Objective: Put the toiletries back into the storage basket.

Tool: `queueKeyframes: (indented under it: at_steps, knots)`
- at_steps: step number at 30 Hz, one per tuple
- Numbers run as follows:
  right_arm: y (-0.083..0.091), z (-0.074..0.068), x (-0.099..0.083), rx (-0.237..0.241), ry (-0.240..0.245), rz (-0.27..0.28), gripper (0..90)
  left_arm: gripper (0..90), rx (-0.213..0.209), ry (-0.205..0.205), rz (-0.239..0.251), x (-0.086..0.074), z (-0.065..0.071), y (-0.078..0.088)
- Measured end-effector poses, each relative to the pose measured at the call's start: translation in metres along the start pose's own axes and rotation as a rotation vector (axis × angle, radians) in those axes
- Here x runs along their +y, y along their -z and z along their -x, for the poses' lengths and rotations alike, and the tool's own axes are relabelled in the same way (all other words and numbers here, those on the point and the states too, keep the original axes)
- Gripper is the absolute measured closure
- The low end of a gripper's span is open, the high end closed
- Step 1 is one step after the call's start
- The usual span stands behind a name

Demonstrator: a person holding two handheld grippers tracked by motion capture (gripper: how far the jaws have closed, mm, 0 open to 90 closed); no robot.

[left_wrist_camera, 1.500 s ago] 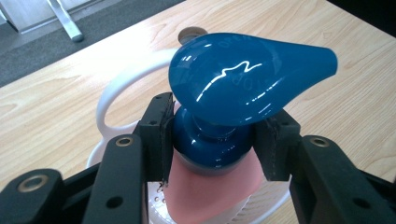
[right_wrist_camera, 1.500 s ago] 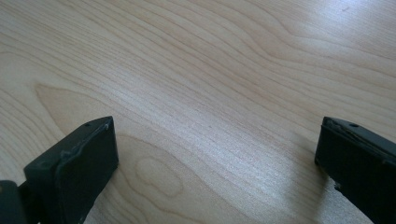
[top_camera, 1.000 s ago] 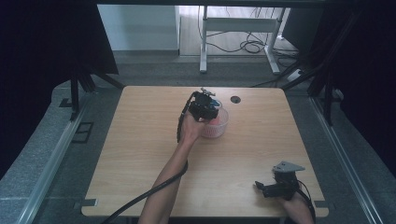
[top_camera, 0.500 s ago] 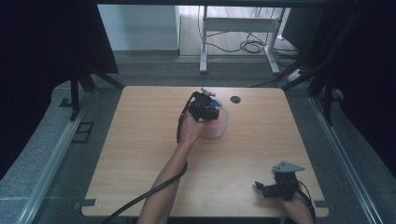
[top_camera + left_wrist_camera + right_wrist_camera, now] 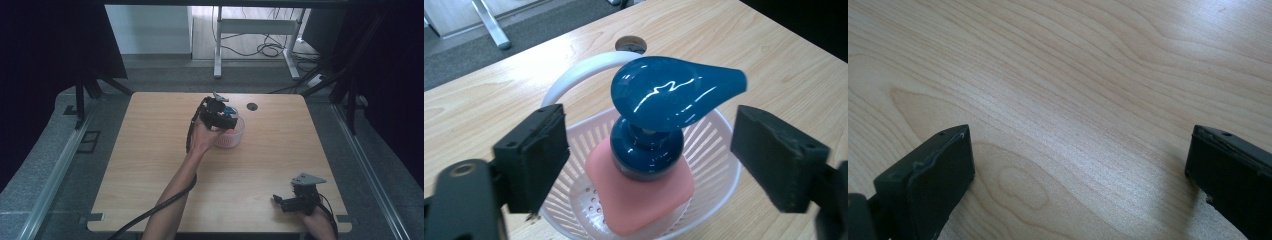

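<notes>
Step in hand: the release of a pink pump bottle (image 5: pixel 644 192) with a blue pump head (image 5: pixel 674 92), which lies tilted in a white slotted basket (image 5: pixel 719 195); by the look of it the placing is done.
Left gripper (image 5: pixel 649 150): its jaws have just been opening and now stand wide, one on each side of the pump head with clear gaps, pressing on nothing.
Where the bottle is: in the basket, near the far middle of the wooden table (image 5: pixel 150 165), just short of the round cable hole (image 5: pixel 630 45). The basket's white handle (image 5: pixel 584 70) arches behind the pump.
Next move: probably a withdrawal up and back, keeping both jaws clear of the blue spout and the handle so that the basket is not dragged or tipped.
Left arm pose: the forearm (image 5: pixel 175 195) reaches diagonally from the near edge toward the basket, with the hand wrapped around the gripper body, which is aimed forward and down over the basket.
Right gripper (image 5: pixel 297 202): it sits at the near right corner, well apart from the basket, jaws wide and empty over bare wood.
</notes>
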State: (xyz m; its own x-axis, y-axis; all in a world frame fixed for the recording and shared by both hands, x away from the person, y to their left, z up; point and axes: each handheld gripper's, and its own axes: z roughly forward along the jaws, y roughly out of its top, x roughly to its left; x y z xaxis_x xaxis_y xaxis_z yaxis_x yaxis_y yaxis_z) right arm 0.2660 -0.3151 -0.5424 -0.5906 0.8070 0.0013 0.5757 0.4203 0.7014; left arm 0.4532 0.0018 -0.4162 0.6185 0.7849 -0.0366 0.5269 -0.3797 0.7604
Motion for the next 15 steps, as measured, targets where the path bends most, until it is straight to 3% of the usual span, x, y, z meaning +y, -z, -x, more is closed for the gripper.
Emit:
queueKeyframes:
  at_steps: [15]
  knots:
    - [0.000,0.000,0.000,0.001,0.000,0.000,0.0,12.3,-0.022,-0.053,0.019,0.005,0.006,0.020]
